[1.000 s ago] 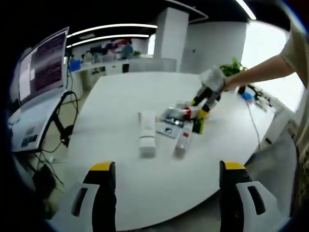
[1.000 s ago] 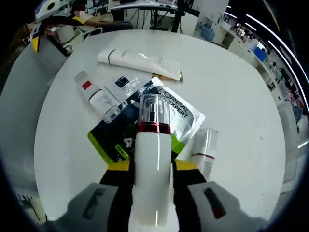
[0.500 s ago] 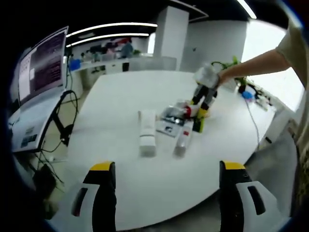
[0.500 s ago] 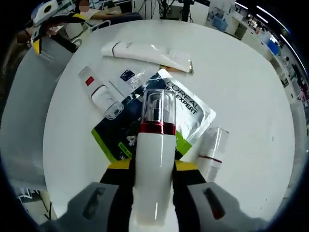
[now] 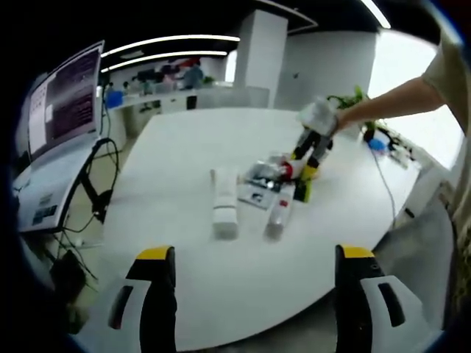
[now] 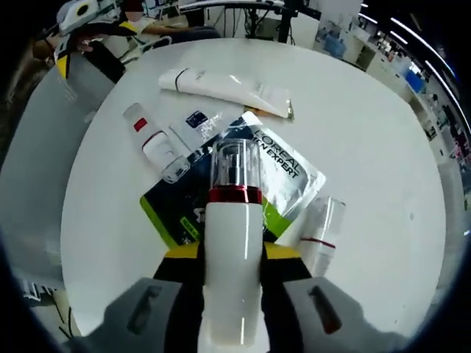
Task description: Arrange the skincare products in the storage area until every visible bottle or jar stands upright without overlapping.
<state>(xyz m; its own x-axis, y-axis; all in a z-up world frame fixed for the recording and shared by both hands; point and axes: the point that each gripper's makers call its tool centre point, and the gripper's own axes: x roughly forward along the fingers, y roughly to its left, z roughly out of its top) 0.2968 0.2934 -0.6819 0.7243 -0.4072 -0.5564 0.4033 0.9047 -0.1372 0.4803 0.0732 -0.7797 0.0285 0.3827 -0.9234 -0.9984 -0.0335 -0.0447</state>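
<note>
Barely any change since a moment ago: the right tongs [image 6: 234,259] are still clamped on the white bottle [image 6: 232,272], and in the left gripper view they have swung only a touch over the pile.

Closest in the right gripper view, that bottle runs lengthwise up between the yellow-tipped jaws, red band [image 6: 235,195] and clear cap [image 6: 235,165] pointing away, carried above the worktop [image 6: 368,132]. Just beyond it lies a flat sachet [image 6: 283,173], silver on top, black and green at the near corner. Right of the tongs, a second white bottle [image 6: 321,234] with a thin red ring lies on its side against the sachet's edge. Left of the cap, a slim vial [image 6: 153,143] with a red label lies flat, with a small dark-printed packet [image 6: 193,125] beside it. Farther off, a white tube [image 6: 224,86] stretches across the worktop.

Over to the left gripper view: the left tongs [image 5: 250,259] are wide apart, nothing between the jaws, held back at the near edge of the worktop. Out at mid-table sit the tube [image 5: 224,204] and the vial [image 5: 278,213], side by side and apart, both lying down. Past them the right tongs [image 5: 307,168] reach in from the right, a bare forearm [image 5: 390,103] behind. At far left stands a monitor [image 5: 62,99].
</note>
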